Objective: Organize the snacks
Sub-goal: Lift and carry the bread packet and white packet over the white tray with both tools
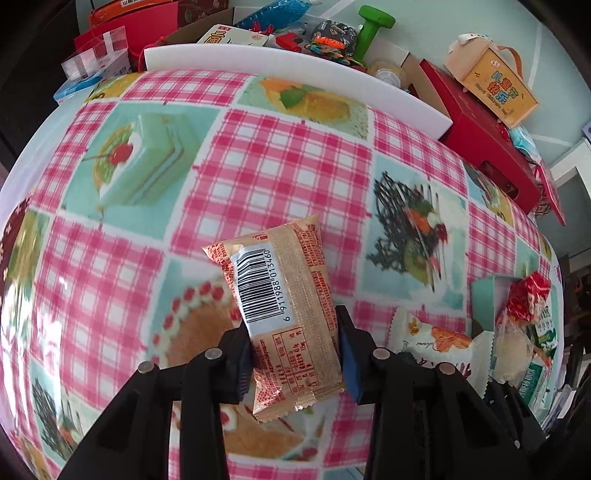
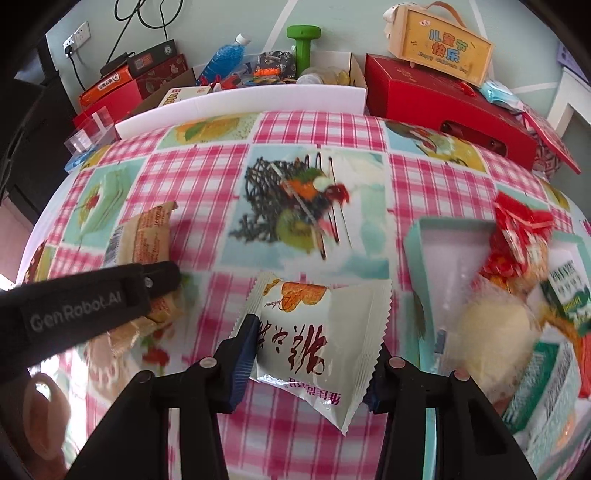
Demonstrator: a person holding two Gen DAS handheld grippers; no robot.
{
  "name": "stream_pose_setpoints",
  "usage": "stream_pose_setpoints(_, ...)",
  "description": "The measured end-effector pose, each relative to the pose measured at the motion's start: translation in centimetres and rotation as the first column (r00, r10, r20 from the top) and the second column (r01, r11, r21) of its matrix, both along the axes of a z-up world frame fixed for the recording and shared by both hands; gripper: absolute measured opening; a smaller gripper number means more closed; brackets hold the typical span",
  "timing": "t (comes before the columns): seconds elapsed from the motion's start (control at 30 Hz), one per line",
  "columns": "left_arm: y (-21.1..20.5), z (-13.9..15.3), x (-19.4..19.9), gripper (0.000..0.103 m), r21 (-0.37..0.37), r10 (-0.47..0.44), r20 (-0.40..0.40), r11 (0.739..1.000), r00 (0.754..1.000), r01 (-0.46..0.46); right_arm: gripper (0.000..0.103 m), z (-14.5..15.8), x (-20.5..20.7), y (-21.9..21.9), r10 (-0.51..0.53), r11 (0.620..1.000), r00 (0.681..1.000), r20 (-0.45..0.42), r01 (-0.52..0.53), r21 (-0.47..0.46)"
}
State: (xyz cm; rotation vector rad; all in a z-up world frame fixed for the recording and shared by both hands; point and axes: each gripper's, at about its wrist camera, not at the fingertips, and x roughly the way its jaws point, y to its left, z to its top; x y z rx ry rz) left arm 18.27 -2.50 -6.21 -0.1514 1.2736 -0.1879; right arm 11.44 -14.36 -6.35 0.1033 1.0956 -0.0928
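Beige foil wrapping is filling the centre of the left wrist view: the left claw (image 1: 295, 363) is clamping a beige snack packet (image 1: 286, 306) between its blue pads (image 1: 349, 363), with the barcode side facing the camera. The packet is standing roughly upright in the grip, its top end leaning slightly left, above the pink checked tablecloth (image 1: 258, 166) covering the tabletop. At the right edge, a white snack packet (image 1: 439, 341) is showing beside a teal box (image 1: 484, 291), and a red-wrapped snack (image 1: 526, 295) is lying over that box. At the far side of the tabletop, a white foam board (image 1: 295, 68) is separating the cloth from a clutter of items, including a green dumbbell (image 1: 371, 27) and a red gift box (image 1: 484, 136).

Moving to the right wrist view, the right claw (image 2: 312, 360) is gripping the white snack packet (image 2: 321, 332) by its two side edges; the packet is carrying dark red characters and is sitting tilted, one corner pointing down. To the left, the left claw's black finger (image 2: 110, 295) is crossing the frame, with the beige snack packet (image 2: 144, 236) held in it. To the right, the teal box (image 2: 417, 240) is standing open on the tablecloth (image 2: 203, 177), with the red-wrapped snack (image 2: 517, 236), a round pale yellow item (image 2: 491, 336) and a green-labelled packet (image 2: 569, 291) lying in or over it. The green dumbbell (image 2: 304, 44) and the red gift box (image 2: 443, 99) are sitting behind the foam board (image 2: 240, 99).
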Motion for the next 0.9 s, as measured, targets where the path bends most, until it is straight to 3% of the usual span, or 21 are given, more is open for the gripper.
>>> stream_pose_setpoints(0.53,1.5,1.7,-6.4,0.040,-0.020,0.039,0.008,0.999,0.999,-0.039,0.033,1.4,-4.8,-0.2,0.010,1.000,1.000,0.025,-0.011,0.029)
stream_pose_setpoints(0.9,1.6,3.1,-7.6,0.040,-0.024,0.007,0.037,1.000,0.999,-0.006,0.026,1.9,-7.7,-0.8,-0.012,0.996,0.999,0.043,0.008,0.091)
